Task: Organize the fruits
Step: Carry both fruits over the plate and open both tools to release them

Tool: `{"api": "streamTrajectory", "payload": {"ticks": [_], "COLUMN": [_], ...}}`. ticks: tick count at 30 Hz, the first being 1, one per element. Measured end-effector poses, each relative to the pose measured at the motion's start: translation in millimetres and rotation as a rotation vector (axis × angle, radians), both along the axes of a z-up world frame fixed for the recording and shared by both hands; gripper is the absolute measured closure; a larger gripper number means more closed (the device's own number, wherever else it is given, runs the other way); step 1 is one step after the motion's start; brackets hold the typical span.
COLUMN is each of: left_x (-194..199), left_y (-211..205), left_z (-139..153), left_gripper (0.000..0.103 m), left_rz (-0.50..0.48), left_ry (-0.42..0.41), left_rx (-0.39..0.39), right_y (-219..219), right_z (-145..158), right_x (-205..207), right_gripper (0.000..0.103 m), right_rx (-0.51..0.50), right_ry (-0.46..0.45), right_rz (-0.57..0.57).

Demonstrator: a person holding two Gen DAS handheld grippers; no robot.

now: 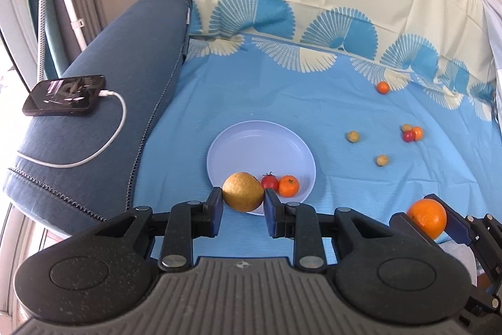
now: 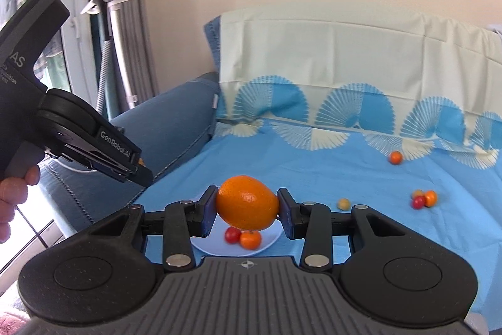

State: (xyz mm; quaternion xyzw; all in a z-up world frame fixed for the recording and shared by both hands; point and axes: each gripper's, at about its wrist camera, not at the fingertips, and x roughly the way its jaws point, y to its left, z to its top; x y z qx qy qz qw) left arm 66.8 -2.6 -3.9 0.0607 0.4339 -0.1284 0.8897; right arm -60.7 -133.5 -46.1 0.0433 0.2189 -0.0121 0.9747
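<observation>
A round yellow-brown pear (image 1: pixel 243 191) is held between the jaws of the left gripper (image 1: pixel 243 211), which are closed on its two sides, over the near rim of the pale lilac round plate (image 1: pixel 251 143). A large orange (image 2: pixel 247 202) is gripped in the same way by the right gripper (image 2: pixel 247 217), and it is seen above the near part of the same plate. On the plate, close to its near edge, a small red tomato (image 1: pixel 269 181) and a small mandarin (image 1: pixel 288 186) are lying, touching each other. The plate is placed on a blue sheet with a white fan pattern (image 1: pixel 282 102), which is spread over a sofa seat. Farther to the right, several small fruits are scattered on the sheet: two yellowish round ones (image 1: pixel 353 136) lying apart, and a cluster of three touching fruits (image 1: pixel 412 133). Still farther, one small orange fruit (image 1: pixel 383 87) is lying alone near the patterned border. On the blue sofa armrest (image 1: pixel 125 58) at the left, a black phone (image 1: pixel 64 94) is lying with a white cable (image 1: pixel 103 146) plugged in.
</observation>
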Motion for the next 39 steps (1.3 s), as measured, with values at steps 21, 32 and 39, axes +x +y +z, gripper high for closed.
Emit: {"api": "streamTrajectory", "payload": {"ticks": [21,32,39], "left_x": [6,21,32], "left_y": [9,4,0], "left_z": [-7,-6,-19], "left_gripper": [0.072,0.072,0.072], "left_rz": [-0.002,0.006,-0.01], "left_ry": [0.012,0.007,0.04], "left_rx": [-0.026,-0.033,-0.024], "right_y": [6,0,-5], "right_z": [-3,-9,-20], "right_x": [6,29,46], "right_gripper": [0.061,0.061,0.061], "right_rx": [-0.023,-0.021,-0.013], "right_ry": [0.031,0.033,0.06], "right_rz": [0.007,-0.015,-0.038]}}
